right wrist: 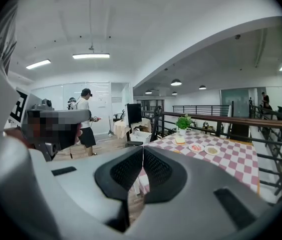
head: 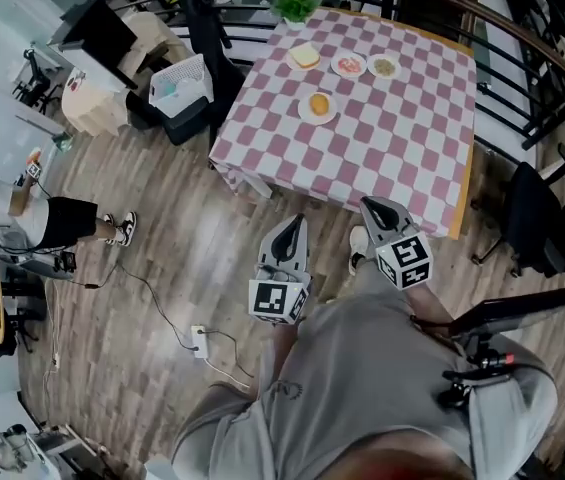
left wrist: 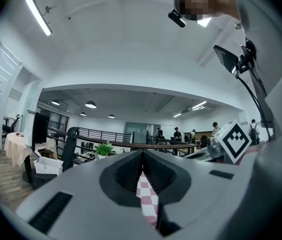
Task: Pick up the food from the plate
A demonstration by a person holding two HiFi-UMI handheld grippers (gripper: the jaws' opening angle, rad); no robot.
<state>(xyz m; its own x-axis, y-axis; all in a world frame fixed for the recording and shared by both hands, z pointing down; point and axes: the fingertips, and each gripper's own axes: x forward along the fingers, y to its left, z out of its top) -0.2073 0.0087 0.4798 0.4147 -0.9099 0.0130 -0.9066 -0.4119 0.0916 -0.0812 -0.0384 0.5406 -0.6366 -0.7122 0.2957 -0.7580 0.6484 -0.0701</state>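
1. Ahead of left gripper [head: 291,226] and right gripper [head: 374,208], wood floor [head: 182,228] reaches the checkered table's [head: 402,158] near edge.
2. Round orange food [head: 319,104] sits on a white plate [head: 304,114], table's far-left part.
3. Both jaw pairs together, empty.

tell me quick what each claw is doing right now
left claw: closed, holding nothing
right claw: closed, holding nothing

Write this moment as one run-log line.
left gripper: shut, empty | right gripper: shut, empty | food: on plates, untouched
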